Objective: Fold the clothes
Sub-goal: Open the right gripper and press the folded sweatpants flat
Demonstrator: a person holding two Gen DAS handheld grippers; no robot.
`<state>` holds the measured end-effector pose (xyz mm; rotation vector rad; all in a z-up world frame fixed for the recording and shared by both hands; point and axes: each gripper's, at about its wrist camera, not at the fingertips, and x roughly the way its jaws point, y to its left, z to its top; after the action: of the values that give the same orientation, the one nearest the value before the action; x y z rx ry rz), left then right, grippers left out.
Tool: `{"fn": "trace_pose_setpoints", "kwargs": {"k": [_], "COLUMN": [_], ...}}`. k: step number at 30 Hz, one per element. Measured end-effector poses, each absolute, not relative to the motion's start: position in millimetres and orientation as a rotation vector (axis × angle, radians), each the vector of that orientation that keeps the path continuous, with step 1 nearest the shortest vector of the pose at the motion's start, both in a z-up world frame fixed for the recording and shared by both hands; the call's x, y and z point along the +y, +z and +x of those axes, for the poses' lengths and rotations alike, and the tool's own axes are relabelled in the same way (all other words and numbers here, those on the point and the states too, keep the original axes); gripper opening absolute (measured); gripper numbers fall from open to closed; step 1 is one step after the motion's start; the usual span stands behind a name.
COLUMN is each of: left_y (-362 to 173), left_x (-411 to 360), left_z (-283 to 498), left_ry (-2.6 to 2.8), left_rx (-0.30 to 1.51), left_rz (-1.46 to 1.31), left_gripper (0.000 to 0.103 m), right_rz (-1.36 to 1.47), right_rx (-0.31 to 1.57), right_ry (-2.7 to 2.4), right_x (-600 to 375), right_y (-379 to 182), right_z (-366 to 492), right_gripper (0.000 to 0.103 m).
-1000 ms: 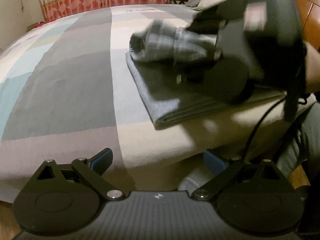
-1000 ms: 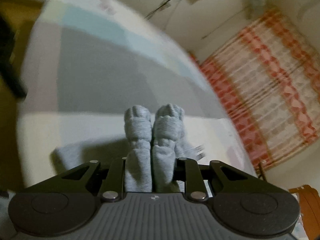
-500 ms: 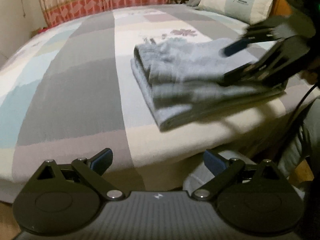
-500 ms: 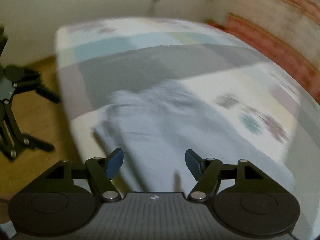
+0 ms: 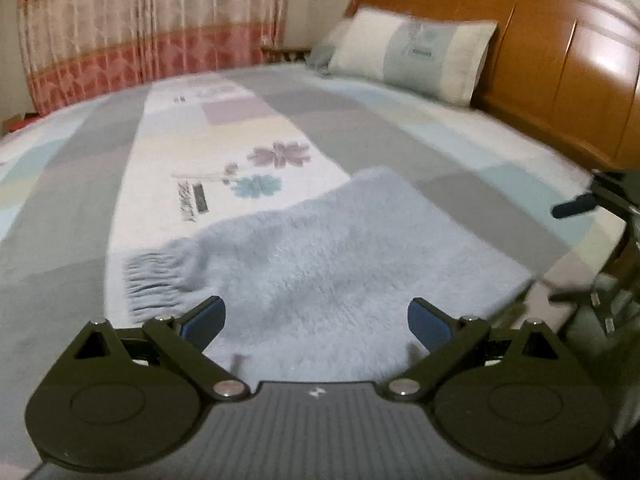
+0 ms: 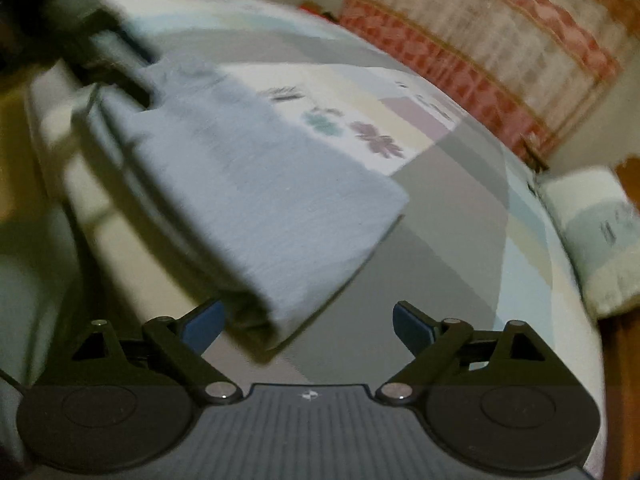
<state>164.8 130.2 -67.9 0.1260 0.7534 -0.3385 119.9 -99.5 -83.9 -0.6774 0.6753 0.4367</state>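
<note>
Room dim, warm indoor light. Glare patch on headboard (image 5: 600,56) at upper right of left view. Fisheye bends bed (image 5: 80,200) and curtain (image 5: 152,28) at frame edges; corners go black. Left view mildly soft. Right view heavily motion-blurred: scarf (image 6: 248,184), curtain, pillow (image 6: 592,240) smeared. Dark shadow under scarf's near fold. Both claws' bodies sharp, near-black.

I see a wide bed (image 5: 360,136) with a patchwork cover in grey, cream and pale blue. On it lie a folded fluffy light-blue fringed scarf (image 5: 340,264) near me, and a cream-and-blue pillow (image 5: 412,56) at the headboard.
</note>
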Motion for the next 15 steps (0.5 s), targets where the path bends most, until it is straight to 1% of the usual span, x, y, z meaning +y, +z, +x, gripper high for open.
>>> {"fn": "trace_pose_setpoints", "kwargs": {"k": [4, 7, 15], "left_y": [-94.1, -97.2, -98.1], "left_x": [132.1, 141.9, 141.3], "left_z": [190.0, 193.9, 192.2], "left_ry": [-0.282, -0.282, -0.278], "left_rx": [0.856, 0.867, 0.865], "left_rz": [0.097, 0.038, 0.056], "left_gripper": [0.098, 0.098, 0.098], "right_rz": [-0.822, -0.917, -1.119], "right_rx": [0.601, 0.519, 0.364], "right_ry": [0.399, 0.386, 0.254], "right_x": [-65.7, -48.7, -25.7], "right_y": [-108.1, -114.7, -142.0], "right_z": [119.9, 117.0, 131.6], "right_gripper": [0.094, 0.094, 0.095]}}
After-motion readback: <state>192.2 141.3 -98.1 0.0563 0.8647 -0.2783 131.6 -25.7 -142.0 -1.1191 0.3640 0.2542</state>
